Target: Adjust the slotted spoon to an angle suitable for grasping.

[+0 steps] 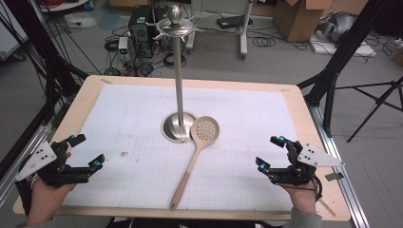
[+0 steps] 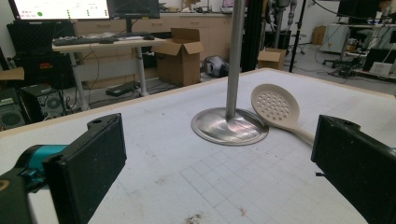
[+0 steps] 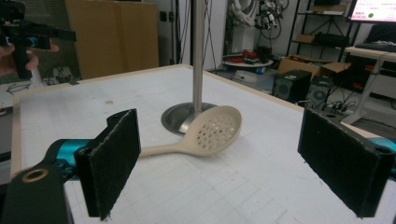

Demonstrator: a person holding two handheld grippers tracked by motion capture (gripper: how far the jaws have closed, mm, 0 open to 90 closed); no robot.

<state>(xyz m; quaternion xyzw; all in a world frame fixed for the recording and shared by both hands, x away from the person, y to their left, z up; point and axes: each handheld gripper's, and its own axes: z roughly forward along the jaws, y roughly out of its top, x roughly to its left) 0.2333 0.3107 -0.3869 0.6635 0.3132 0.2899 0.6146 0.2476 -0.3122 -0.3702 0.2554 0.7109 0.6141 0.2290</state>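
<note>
Your table carries a mat over most of its top. The stand sits on the mat near the middle, slightly toward the far side. Just to its right lies the spoon: its bowl leans on the rim of the stand's base, and its handle runs back toward you, ending near the mat's near edge. Your left gripper is at the near left corner, your right gripper at the near right, both well apart from the spoon.

Saw a white gridded mat over the wooden table; beyond, noted cardboard boxes, a computer tower and loose cables on the floor.
</note>
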